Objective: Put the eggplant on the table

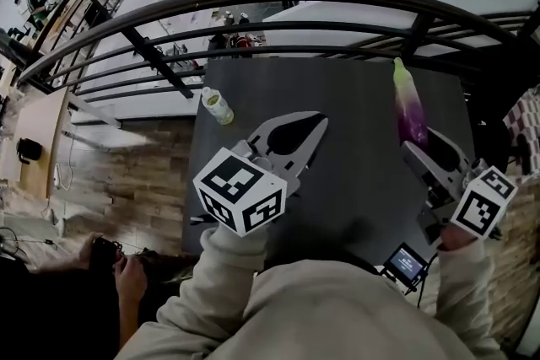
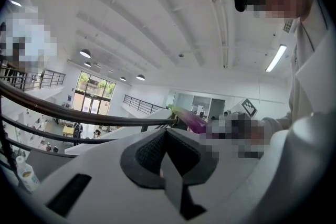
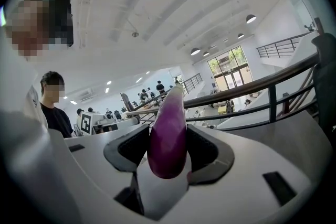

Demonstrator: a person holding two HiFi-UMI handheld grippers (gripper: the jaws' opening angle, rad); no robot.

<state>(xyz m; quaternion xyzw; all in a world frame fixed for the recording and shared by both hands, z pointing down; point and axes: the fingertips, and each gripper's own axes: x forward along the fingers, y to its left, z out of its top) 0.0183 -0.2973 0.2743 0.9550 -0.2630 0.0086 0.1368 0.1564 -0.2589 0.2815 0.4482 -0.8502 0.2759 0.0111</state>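
Observation:
A purple eggplant [image 1: 410, 107] with a pale green tip stands up out of my right gripper [image 1: 419, 149], above the right side of the dark table [image 1: 354, 190]. In the right gripper view the eggplant [image 3: 169, 136] sits between the two dark pads, which press on its sides. My left gripper [image 1: 314, 131] hovers over the middle of the table, pointing away from me. Its jaws meet tip to tip in the left gripper view, with nothing between them [image 2: 167, 134]. The eggplant [image 2: 190, 119] shows there too, off to the right.
A small plastic bottle [image 1: 218, 105] stands near the table's left edge. A dark railing [image 1: 278, 0] curves along the far side, with a lower floor beyond. A seated person's hands [image 1: 126, 270] are at lower left. A small screen [image 1: 407, 263] sits by the near right corner.

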